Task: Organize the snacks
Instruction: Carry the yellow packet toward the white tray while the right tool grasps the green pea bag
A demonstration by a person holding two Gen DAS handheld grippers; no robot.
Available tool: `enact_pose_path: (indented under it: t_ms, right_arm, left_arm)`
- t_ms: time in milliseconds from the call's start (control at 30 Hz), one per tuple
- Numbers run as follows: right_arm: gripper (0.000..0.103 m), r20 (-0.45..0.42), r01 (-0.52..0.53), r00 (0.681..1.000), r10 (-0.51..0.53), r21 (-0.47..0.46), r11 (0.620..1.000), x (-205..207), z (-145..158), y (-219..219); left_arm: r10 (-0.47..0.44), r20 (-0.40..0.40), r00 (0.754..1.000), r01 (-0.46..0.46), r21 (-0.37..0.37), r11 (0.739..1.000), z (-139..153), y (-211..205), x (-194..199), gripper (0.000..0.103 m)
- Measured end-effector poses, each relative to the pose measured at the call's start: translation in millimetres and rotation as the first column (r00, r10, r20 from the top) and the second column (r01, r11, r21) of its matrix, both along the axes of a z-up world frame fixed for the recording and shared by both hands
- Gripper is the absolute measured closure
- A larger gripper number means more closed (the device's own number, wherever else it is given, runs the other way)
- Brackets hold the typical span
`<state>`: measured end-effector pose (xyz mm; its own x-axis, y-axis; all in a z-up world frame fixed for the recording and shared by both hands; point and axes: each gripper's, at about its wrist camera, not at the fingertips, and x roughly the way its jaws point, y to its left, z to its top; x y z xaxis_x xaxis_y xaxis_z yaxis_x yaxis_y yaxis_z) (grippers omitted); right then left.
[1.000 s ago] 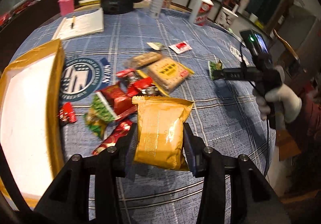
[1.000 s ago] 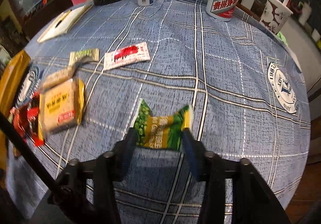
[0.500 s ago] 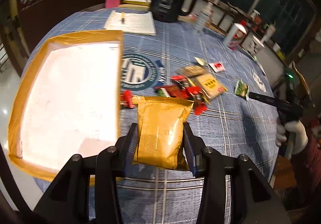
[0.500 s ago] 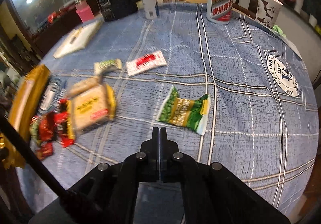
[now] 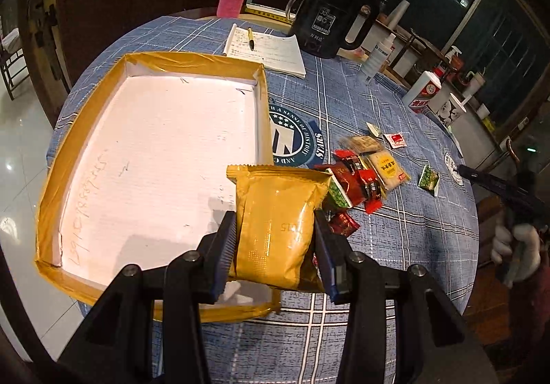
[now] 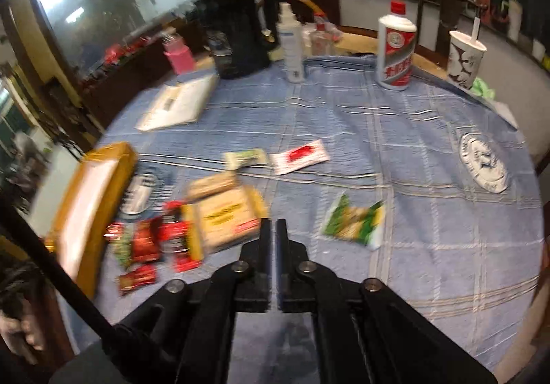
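Observation:
My left gripper (image 5: 275, 222) is shut on a gold snack packet (image 5: 278, 226), held upright above the near right rim of the gold-taped white tray (image 5: 192, 58). To its right lie a pile of red snacks (image 5: 357, 181), a yellow cracker pack (image 5: 386, 168) and a green packet (image 5: 429, 178). In the blurred right wrist view my right gripper (image 6: 273, 226) hovers above the cloth with its jaws opening, a narrow gap and nothing between them. The green packet (image 6: 354, 224) lies flat to its right, the cracker pack (image 6: 227, 215) and red snacks (image 6: 154, 239) to its left.
A black kettle (image 5: 330, 26), a notebook with a pen (image 5: 268, 50), a spray bottle (image 6: 290, 43), a white bottle with a red label (image 6: 395, 50) and a paper cup (image 6: 465, 54) stand along the far side. A red-and-white sachet (image 6: 299, 157) lies mid-table.
My left gripper carried the gold packet from over the snack pile leftward to the tray's edge. My right gripper left the green packet on the cloth, rose, shut, then parted slightly.

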<state>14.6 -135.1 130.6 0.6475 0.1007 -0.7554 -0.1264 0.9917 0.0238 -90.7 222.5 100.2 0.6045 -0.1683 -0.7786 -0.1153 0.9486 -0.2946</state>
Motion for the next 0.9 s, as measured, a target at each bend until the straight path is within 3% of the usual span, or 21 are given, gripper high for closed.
enact_pose_path:
  t_ms: [67, 133, 233, 467, 600, 667, 900]
  right_arm:
    - [0.046, -0.029, 0.07, 0.997, -0.071, -0.042, 0.997, 19, -13, -15]
    - [0.046, -0.031, 0.11, 0.993, -0.114, -0.113, 0.987, 40, -28, -30]
    - [0.046, -0.066, 0.08, 0.993, -0.094, -0.191, 0.978, 61, -45, -35]
    - [0.047, -0.154, -0.04, 0.988, 0.0, -0.255, 0.966, 74, -71, -24]
    - [0.071, -0.15, -0.022, 0.989, -0.011, -0.215, 0.976, 66, -67, -28]
    - [0.103, -0.174, -0.023, 0.985, -0.007, -0.17, 0.985, 62, -66, -32]
    - [0.103, -0.14, 0.053, 0.988, -0.067, -0.099, 0.994, 44, -64, -50]
  left_arm:
    - [-0.006, 0.0, 1.0, 0.006, 0.001, 1.0, 1, 2, 0, 0.058]
    - [-0.015, -0.007, 1.0, 0.015, 0.009, 1.0, 0, 1, 0, 0.058]
    - [-0.02, -0.023, 1.0, 0.02, 0.008, 1.0, -5, 2, -2, 0.058]
    - [0.001, -0.052, 0.999, -0.002, -0.014, 1.0, -16, 7, 3, 0.058]
    - [0.009, -0.058, 0.998, -0.01, -0.022, 1.0, -19, 5, 7, 0.058]
    - [0.011, -0.058, 0.998, -0.012, -0.027, 1.0, -19, 3, 9, 0.058]
    - [0.012, -0.052, 0.999, -0.014, -0.035, 0.999, -14, 1, 11, 0.058]
